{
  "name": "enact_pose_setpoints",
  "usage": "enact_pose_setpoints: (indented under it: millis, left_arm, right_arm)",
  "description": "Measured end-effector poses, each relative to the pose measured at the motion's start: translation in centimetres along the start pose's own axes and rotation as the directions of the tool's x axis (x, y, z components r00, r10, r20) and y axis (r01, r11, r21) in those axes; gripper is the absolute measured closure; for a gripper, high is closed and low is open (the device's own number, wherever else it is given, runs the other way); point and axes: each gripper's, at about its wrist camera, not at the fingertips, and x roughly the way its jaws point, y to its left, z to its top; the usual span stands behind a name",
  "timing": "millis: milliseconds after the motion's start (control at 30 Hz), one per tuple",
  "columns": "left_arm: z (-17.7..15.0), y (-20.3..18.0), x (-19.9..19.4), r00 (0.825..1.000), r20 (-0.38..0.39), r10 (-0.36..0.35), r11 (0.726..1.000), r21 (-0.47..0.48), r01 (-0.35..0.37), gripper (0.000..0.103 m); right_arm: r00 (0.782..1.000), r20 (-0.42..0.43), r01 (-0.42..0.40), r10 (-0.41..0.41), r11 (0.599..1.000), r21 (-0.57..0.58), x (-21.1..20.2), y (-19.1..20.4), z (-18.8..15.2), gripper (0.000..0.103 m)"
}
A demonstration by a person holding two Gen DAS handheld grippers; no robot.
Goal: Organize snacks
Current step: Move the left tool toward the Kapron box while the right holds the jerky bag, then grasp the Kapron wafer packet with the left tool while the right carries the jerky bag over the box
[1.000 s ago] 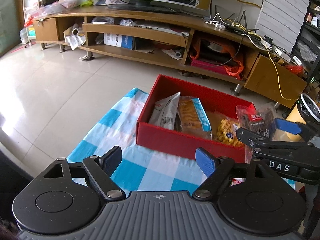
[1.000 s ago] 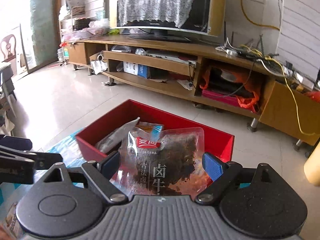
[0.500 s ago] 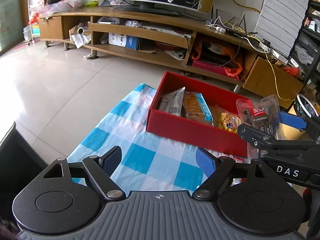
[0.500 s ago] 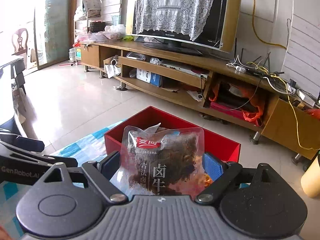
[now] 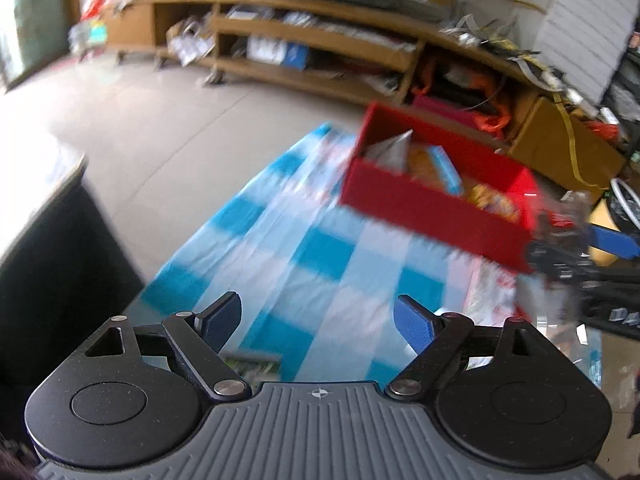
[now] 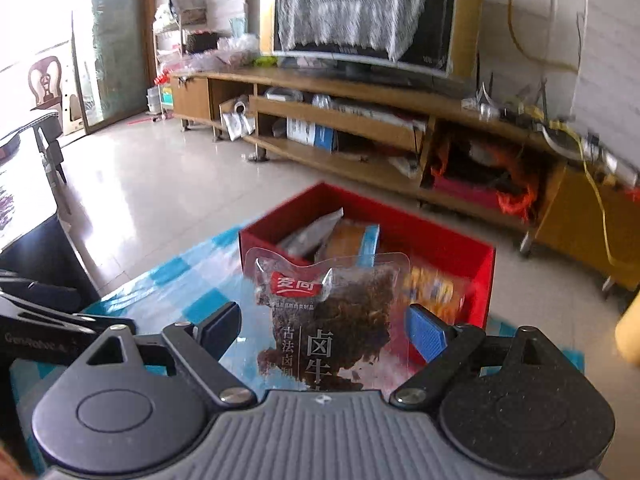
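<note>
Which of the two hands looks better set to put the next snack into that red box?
The right. Its tool has the clear packet of dark meat snack between its fingers, right in front of the red box. The left tool is open and empty above the checked cloth.

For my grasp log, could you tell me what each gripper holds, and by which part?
The right gripper holds the clear beef snack packet by its lower part. The left gripper holds nothing.
</note>
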Motion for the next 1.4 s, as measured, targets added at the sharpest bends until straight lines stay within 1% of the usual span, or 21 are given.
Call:
enact_pose_setpoints:
  millis: [100,167,233,300,400,500,567,600,633,700,767,833,867,933,967,1033,1133,1200,1267,1333,1400]
  left_arm:
    - [-1.6,1.6,1.5,0.996,-0.08,0.034,0.999,-0.02,-0.036,0.015]
    - [-2.6,3.1,2.3,0.99,-0.129,0.057,0.994,-0.08,-0.067,0.015]
    - [-3.3,4.5,3.0,0.985,-0.164,0.059,0.987,-0.136,-0.082,0.015]
    - [-3.4,4.7,3.5,0.981,-0.178,0.081,0.988,-0.114,-0.102,0.015]
    - [-3.8,4.1,4.5,0.975,-0.201,0.092,0.991,-0.08,-0.11,0.014]
    - [-4.6,3.4,6.9,0.955,-0.265,0.133,0.989,-0.028,-0.146,0.018]
    - [-4.9,2.6,6.7,0.958,-0.237,0.163,0.987,0.027,-0.162,0.023]
    - [-5.0,2.3,6.4,0.961,-0.232,0.15,0.989,0.036,-0.146,0.035]
    - [-5.0,2.2,6.1,0.963,-0.238,0.127,0.992,0.036,-0.122,0.038]
    - [-5.2,1.9,5.7,0.965,-0.251,0.081,0.997,0.022,-0.078,0.038]
    - [-5.4,1.6,5.5,0.966,-0.25,0.065,0.998,0.036,-0.058,0.039]
    - [-5.5,1.5,5.2,0.967,-0.252,0.034,0.999,0.032,-0.027,0.039]
    - [-5.4,1.5,5.1,0.967,-0.252,0.021,1.0,0.026,-0.015,0.039]
    - [-5.3,1.7,4.8,0.967,-0.256,-0.006,1.0,0.013,0.01,0.039]
    - [-5.2,1.7,4.9,0.965,-0.26,-0.025,1.0,0.007,0.028,0.039]
    - [-4.8,1.5,5.3,0.964,-0.263,-0.048,0.999,-0.009,0.047,0.039]
    - [-4.1,1.1,5.2,0.96,-0.257,-0.107,0.994,-0.05,0.098,0.039]
    - [-3.4,0.2,4.9,0.959,-0.248,-0.135,0.991,-0.053,0.125,0.039]
    - [-2.1,-1.2,4.2,0.966,-0.207,-0.155,0.988,-0.029,0.152,0.039]
    - [-0.3,-2.7,3.7,0.975,-0.158,-0.159,0.987,0.0,0.161,0.039]
    - [2.0,-4.2,4.0,0.977,-0.124,-0.175,0.984,0.006,0.177,0.039]
  right_arm:
    - [1.0,-0.03,0.005,-0.005,1.0,-0.002,0.2,-0.5,-1.0,0.014]
    - [0.999,-0.044,0.005,-0.005,1.0,0.007,0.3,-0.9,-1.5,0.014]
    - [0.998,-0.061,-0.007,0.008,1.0,0.023,0.5,-1.3,-1.8,0.014]
    - [0.997,-0.076,-0.019,0.021,0.999,0.034,0.8,-1.5,-2.0,0.014]
    - [0.995,-0.088,-0.044,0.048,0.998,0.052,1.1,-1.8,-2.1,0.014]
    - [0.991,-0.109,-0.067,0.078,0.993,0.096,1.4,-2.4,-2.4,0.014]
    - [0.986,-0.133,-0.083,0.104,0.984,0.155,1.8,-3.2,-2.6,0.014]
    - [0.983,-0.143,-0.084,0.11,0.981,0.176,2.1,-3.5,-2.8,0.014]
    - [0.981,-0.155,-0.085,0.116,0.978,0.192,2.4,-3.7,-3.0,0.014]
    - [0.973,-0.19,-0.089,0.131,0.973,0.215,3.3,-3.6,-3.5,0.014]
    - [0.967,-0.213,-0.091,0.14,0.969,0.228,4.1,-3.3,-3.9,0.014]
    - [0.962,-0.23,-0.094,0.144,0.972,0.215,4.8,-2.9,-4.1,0.014]
    - [0.96,-0.236,-0.099,0.154,0.968,0.229,5.0,-3.0,-4.1,0.014]
    - [0.959,-0.218,-0.123,0.183,0.956,0.265,4.8,-3.4,-4.2,0.016]
    - [0.959,-0.215,-0.126,0.185,0.957,0.262,4.7,-3.5,-4.3,0.017]
    - [0.963,-0.216,-0.104,0.159,0.964,0.244,4.5,-3.6,-4.5,0.018]
    - [0.966,-0.206,-0.095,0.157,0.955,0.283,4.7,-4.5,-4.4,0.019]
    - [0.973,-0.17,-0.099,0.157,0.947,0.306,4.5,-5.3,-3.2,0.02]
    - [0.981,-0.118,-0.106,0.152,0.938,0.329,4.4,-6.3,-1.4,0.02]
    - [0.99,-0.073,-0.087,0.117,0.941,0.327,4.7,-7.1,0.8,0.02]
    - [0.997,-0.043,-0.043,0.06,0.946,0.322,6.0,-7.9,3.1,0.02]
